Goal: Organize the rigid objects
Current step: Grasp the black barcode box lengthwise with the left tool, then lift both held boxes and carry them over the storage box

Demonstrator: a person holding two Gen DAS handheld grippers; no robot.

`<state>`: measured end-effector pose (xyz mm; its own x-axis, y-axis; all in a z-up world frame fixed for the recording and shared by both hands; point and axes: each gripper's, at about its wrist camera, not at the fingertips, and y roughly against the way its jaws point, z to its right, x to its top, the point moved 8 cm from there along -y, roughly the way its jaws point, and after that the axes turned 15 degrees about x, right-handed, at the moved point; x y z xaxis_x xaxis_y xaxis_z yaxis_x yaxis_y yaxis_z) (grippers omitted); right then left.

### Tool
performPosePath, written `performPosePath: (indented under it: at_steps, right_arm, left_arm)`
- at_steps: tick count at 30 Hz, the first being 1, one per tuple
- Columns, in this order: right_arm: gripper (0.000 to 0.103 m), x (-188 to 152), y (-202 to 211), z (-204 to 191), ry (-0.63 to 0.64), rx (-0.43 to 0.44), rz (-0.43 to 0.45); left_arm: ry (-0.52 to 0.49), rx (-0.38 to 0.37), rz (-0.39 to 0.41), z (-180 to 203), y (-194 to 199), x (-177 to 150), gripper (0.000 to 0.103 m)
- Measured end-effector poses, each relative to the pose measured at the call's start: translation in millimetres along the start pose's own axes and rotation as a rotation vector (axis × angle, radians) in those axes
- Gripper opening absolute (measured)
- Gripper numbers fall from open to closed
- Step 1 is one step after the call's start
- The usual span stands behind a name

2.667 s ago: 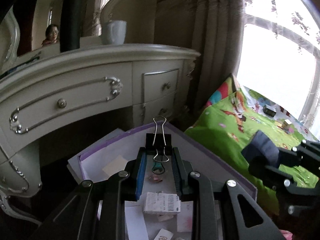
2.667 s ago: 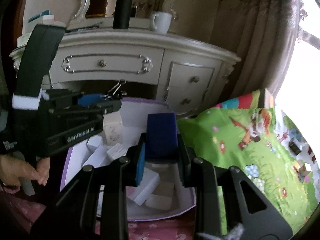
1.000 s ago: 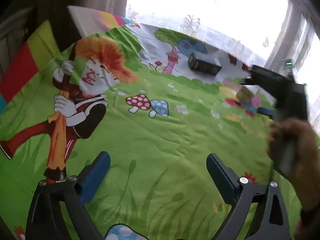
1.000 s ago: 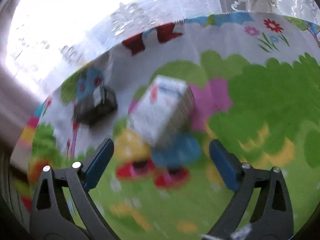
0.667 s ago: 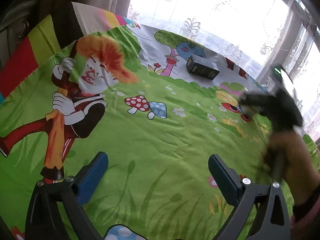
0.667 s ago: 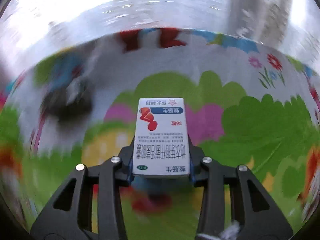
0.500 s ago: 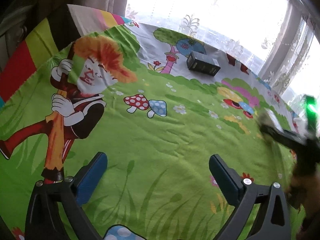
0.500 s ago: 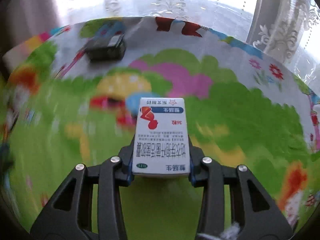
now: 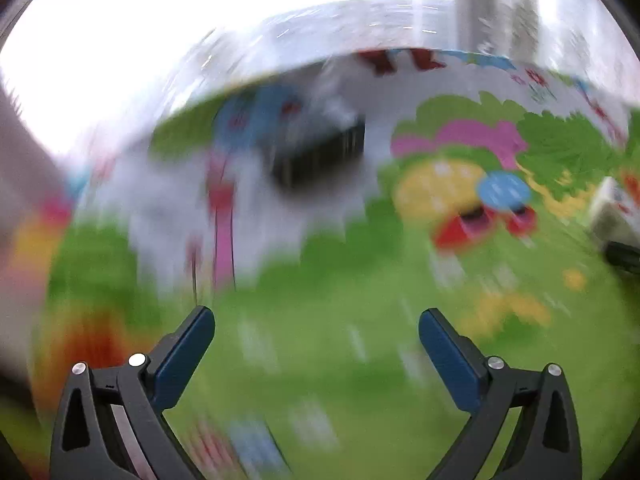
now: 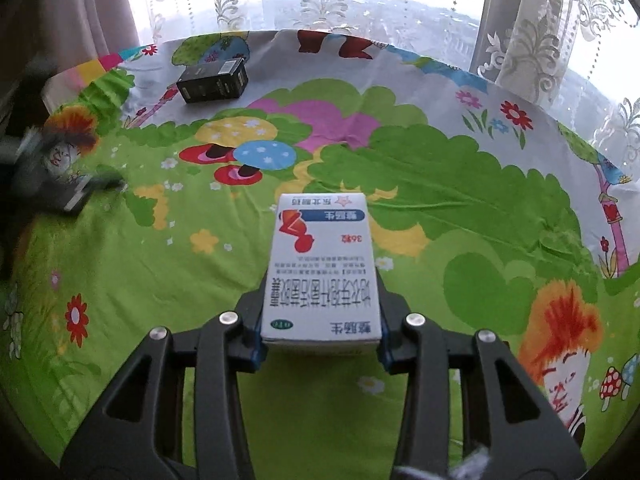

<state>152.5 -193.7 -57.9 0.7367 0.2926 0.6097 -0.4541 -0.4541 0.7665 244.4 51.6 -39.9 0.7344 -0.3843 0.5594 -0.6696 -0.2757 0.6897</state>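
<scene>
A white medicine box [image 10: 320,264] with red and blue print sits between the pads of my right gripper [image 10: 320,332], which is shut on it above the cartoon-print sheet [image 10: 420,184]. A black box [image 10: 212,80] lies on the sheet at the far left, near the window. The left wrist view is smeared by motion. In it my left gripper [image 9: 316,320] is open with nothing between its fingers, and the black box [image 9: 320,152] lies ahead of it. The white box [image 9: 612,212] shows at that view's right edge. The left gripper's dark body [image 10: 60,188] is a blur at the left.
Lace curtains [image 10: 528,40] and a bright window run along the far edge of the sheet. A heavier brown curtain [image 10: 92,4] hangs at the far left. The sheet is soft and slightly creased.
My right gripper shut on the white box and swung with it over the sheet. My left gripper, still open, rolled and swept across until the black box came in front of it.
</scene>
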Motion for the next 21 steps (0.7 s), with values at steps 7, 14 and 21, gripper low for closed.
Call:
performPosePath:
  at_steps: [7, 14, 21]
  right_arm:
    - [0.046, 1.2, 0.7, 6.7, -0.034, 0.011, 0.006]
    - [0.047, 1.7, 0.1, 8.5, -0.057, 0.035, 0.015]
    - [0.047, 1.7, 0.0, 8.2, -0.060, 0.037, 0.017]
  left_arm:
    - [-0.190, -0.001, 0.086, -7.0, -61.7, 85.2, 0.102]
    - [-0.029, -0.205, -0.060, 16.3, -58.8, 68.0, 0.040]
    - [0.312, -0.348, -0.174, 34.5, 70.7, -70.7, 0.040]
